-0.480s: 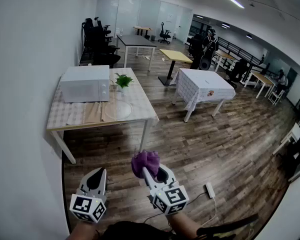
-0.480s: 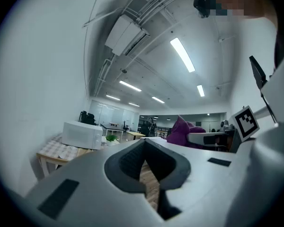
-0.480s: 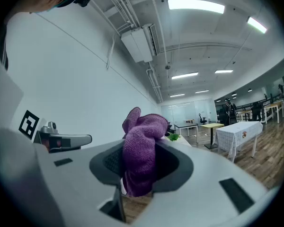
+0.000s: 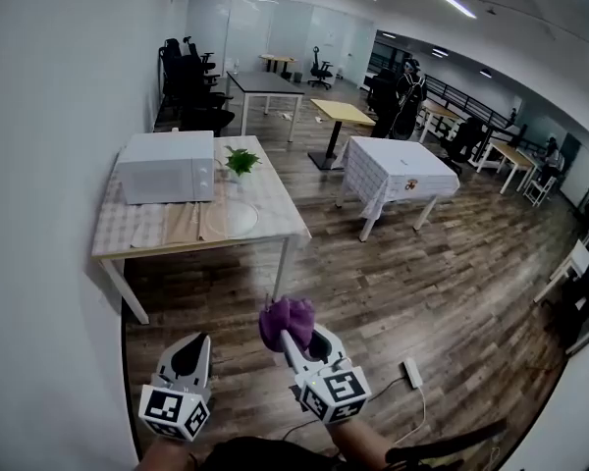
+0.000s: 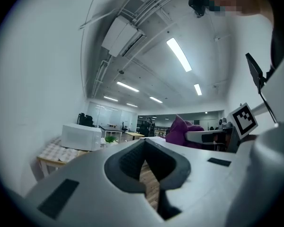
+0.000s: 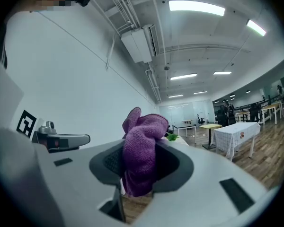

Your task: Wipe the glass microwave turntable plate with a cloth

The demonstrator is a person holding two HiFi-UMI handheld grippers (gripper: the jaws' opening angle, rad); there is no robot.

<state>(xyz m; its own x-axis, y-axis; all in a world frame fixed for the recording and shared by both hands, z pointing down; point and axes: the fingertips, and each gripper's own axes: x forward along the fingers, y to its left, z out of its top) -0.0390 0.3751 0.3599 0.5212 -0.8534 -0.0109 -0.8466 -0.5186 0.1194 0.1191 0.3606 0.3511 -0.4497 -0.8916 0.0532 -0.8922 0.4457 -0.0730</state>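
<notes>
Head view looks down from well back; both gripper views face forward toward the same potted plant [image 4: 240,158]

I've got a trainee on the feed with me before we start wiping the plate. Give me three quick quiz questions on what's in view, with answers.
1. True or false: the purple cloth is clamped in the left gripper.
2. Where does the glass plate lie? A) inside the microwave; B) on the table, in front of the microwave; C) on the floor.
3. Fill in: the left gripper's jaws are ____.

Key: 1 false, the right gripper holds it; 2 B; 3 shut, with nothing between them.
</notes>
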